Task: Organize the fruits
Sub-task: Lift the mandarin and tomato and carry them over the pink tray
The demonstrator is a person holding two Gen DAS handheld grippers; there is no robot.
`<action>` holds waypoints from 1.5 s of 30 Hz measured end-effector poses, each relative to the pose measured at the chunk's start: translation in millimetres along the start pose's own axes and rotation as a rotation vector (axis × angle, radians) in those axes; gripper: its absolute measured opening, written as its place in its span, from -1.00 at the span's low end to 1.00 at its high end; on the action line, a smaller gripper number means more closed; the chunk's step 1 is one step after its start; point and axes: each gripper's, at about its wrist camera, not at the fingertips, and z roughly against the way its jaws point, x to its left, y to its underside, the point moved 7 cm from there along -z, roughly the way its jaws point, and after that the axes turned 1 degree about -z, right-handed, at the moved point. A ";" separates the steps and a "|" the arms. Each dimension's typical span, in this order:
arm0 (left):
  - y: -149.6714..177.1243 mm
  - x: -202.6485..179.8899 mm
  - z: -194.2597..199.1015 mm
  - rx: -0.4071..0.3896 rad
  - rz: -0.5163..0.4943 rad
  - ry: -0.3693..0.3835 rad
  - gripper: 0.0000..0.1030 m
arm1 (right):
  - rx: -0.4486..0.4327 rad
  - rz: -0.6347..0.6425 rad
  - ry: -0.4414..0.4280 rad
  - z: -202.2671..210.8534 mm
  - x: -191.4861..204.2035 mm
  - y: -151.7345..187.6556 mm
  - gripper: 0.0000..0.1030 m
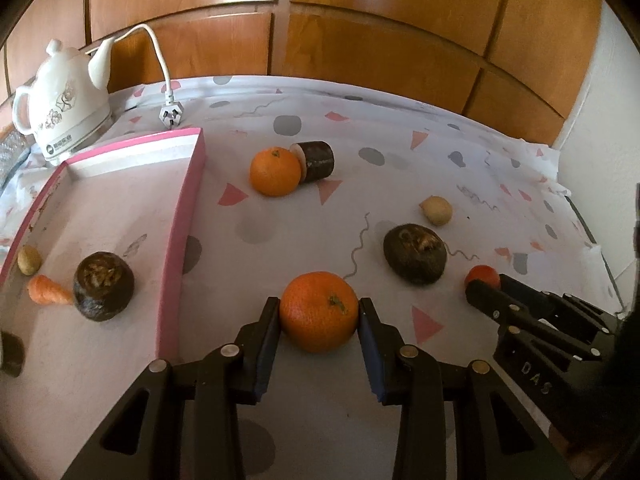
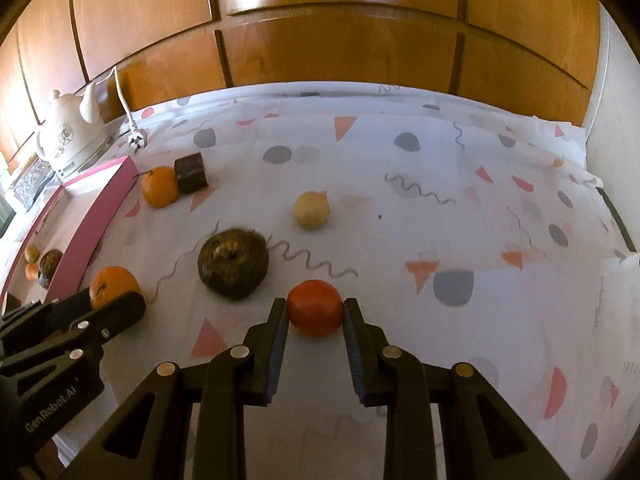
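Left wrist view: my left gripper (image 1: 319,312) is clamped on an orange (image 1: 319,311), both blue pads pressed against its sides, with the fruit sitting on the patterned cloth of the worktop (image 1: 400,128). Just to the left of the gripper runs the pink wall of the tray (image 1: 182,216), and inside it I see a dark round fruit (image 1: 103,286), a small carrot-coloured piece (image 1: 47,290) touching it, and a little pale fruit (image 1: 29,259) further left. Ahead of the gripper lies a second orange (image 1: 275,171), touching a dark cylinder-shaped piece (image 1: 318,160). Ahead and to the right sits another dark round fruit (image 1: 415,254), with a pale yellowish fruit (image 1: 436,210) beyond it. Far left, past the tray, stands a white kettle (image 1: 66,112) with its plug (image 1: 171,114) on the cloth.

In the right wrist view, my right gripper (image 2: 315,314) has its pads closed narrow on a red-orange fruit (image 2: 315,308), which rests on the cloth. From here the dark round fruit (image 2: 233,263) lies ahead and left of the gripper, the pale fruit (image 2: 311,210) straight ahead beyond it. Far to the left I see the left gripper (image 2: 116,298) with its orange (image 2: 112,284) between the fingers, beside the pink tray (image 2: 100,220)
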 end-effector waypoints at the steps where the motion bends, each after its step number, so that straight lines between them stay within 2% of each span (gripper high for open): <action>1: 0.4 -0.1 2.3 -0.003 -0.003 0.002 -0.26 | -0.001 0.005 0.003 1.1 0.6 2.4 -0.46; 11: -2.6 6.7 38.3 -0.068 -0.020 -0.005 -0.26 | 0.003 0.015 0.029 4.8 2.8 10.4 -0.46; 22: -5.7 31.6 67.6 -0.119 0.031 -0.014 -0.26 | 0.005 0.039 -0.002 15.6 22.3 14.2 -0.47; 33: -3.2 70.3 83.9 -0.147 0.098 -0.065 -0.26 | -0.021 0.097 -0.105 33.8 68.4 3.7 -0.47; 45: 13.5 126.9 94.0 -0.140 0.194 -0.145 -0.25 | -0.027 0.197 -0.266 54.6 138.8 -1.2 -0.47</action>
